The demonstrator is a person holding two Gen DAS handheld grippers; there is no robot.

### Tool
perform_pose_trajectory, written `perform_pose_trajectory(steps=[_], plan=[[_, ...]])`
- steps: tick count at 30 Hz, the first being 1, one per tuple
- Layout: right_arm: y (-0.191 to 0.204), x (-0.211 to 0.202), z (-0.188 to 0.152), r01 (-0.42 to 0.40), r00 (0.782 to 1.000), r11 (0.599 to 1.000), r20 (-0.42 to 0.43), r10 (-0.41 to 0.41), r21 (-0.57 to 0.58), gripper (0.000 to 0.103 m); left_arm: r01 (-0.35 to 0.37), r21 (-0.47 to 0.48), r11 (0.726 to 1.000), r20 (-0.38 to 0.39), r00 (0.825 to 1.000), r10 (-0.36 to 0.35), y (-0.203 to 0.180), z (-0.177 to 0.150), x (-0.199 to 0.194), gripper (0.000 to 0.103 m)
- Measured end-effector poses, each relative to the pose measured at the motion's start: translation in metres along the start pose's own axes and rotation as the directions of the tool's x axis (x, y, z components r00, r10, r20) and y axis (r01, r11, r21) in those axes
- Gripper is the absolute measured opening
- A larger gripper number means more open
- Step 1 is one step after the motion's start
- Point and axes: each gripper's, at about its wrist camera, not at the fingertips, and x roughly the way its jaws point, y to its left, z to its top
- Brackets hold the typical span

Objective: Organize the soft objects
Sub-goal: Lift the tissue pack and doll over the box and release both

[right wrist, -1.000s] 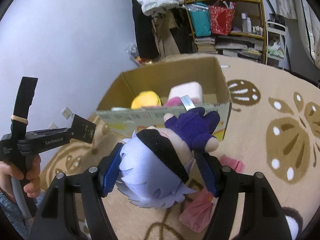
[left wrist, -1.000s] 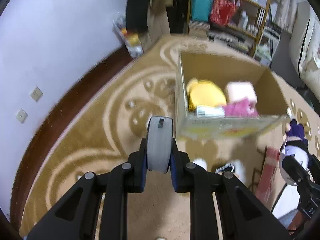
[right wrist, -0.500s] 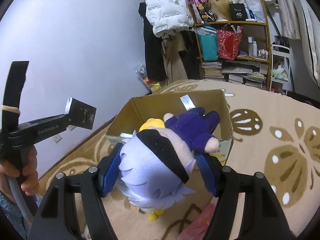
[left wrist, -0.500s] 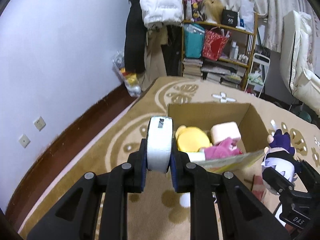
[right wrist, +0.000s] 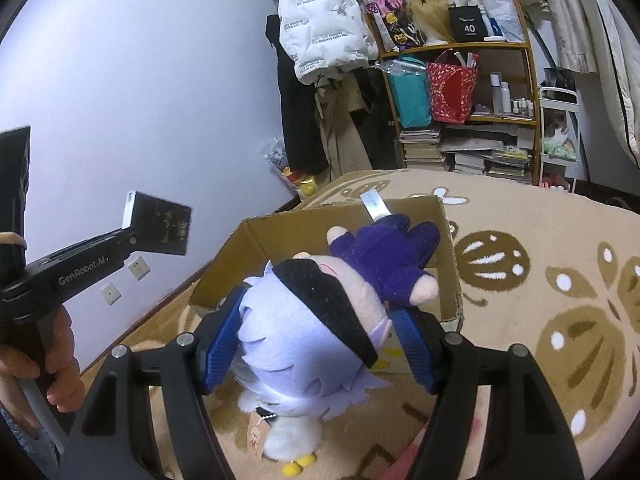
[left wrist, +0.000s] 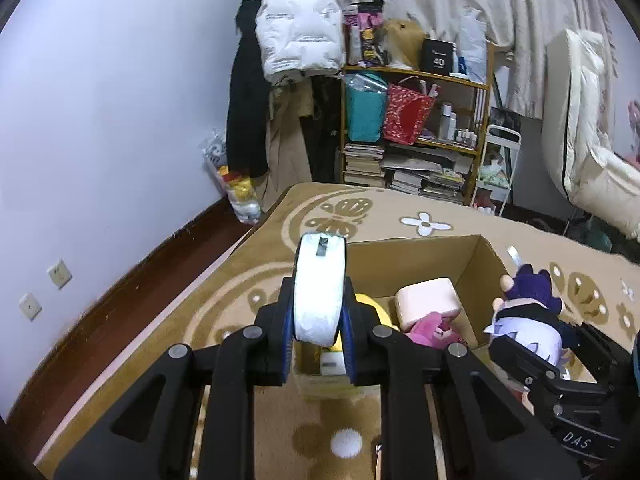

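Box [left wrist: 416, 248] sits open-topped on the patterned rug [left wrist: 248, 280], far rim and right wall clear in the left wrist view. Inside: yellow plush [left wrist: 370, 306] at near left, pink block [left wrist: 428, 300] mid, magenta plush [left wrist: 430, 326] just in front of it.

Left tool [left wrist: 318, 344] clamped almost fully closed on a flat white round pad [left wrist: 319, 288], held edge-on and upright, pad over the box's near-left corner. Right tool [right wrist: 316, 344] jaws wide, blue pads pressing both sides of a doll [right wrist: 320, 320] with lavender hair and purple outfit; doll head toward the camera, arms reaching over the box's near rim [right wrist: 456, 312]. In the left wrist view the doll sits just outside the right wall of the box.

Room to move: rug bare to the right of the box and at far; wall [left wrist: 100, 120] and dark skirting to the left. Cluttered shelf [left wrist: 416, 132] and hanging white jacket [left wrist: 300, 36] well beyond the far rug edge. Person's hand [right wrist: 56, 360] grips the left tool handle at far left of the right wrist view.
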Motion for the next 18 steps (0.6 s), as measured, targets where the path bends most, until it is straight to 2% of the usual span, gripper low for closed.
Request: perform_pose_trajectory(steps=[6, 10, 15, 18], plan=[[-0.001, 0.005, 0.001, 0.0, 1.0, 1.0, -0.001, 0.0, -0.006, 0.076, 0.008, 0.074, 0.997, -0.008, 1.0, -0.007, -0.019, -0.001, 0.015, 0.019], [-0.001, 0.016, 0.004, 0.009, 1.0, 1.0, -0.014, -0.009, -0.013, 0.076, 0.011, 0.077, 0.997, -0.013, 1.0, -0.01, -0.021, -0.003, 0.022, 0.019], [-0.006, 0.029, 0.004, 0.001, 1.0, 1.0, -0.023, -0.001, -0.01, 0.077, -0.051, 0.087, 0.995, 0.005, 0.999, 0.05, -0.022, -0.002, 0.021, 0.02], [-0.007, 0.034, 0.008, -0.014, 1.0, 1.0, -0.023, 0.013, -0.015, 0.077, -0.045, 0.078, 0.996, 0.012, 0.999, 0.044, -0.021, -0.001, 0.021, 0.02]])
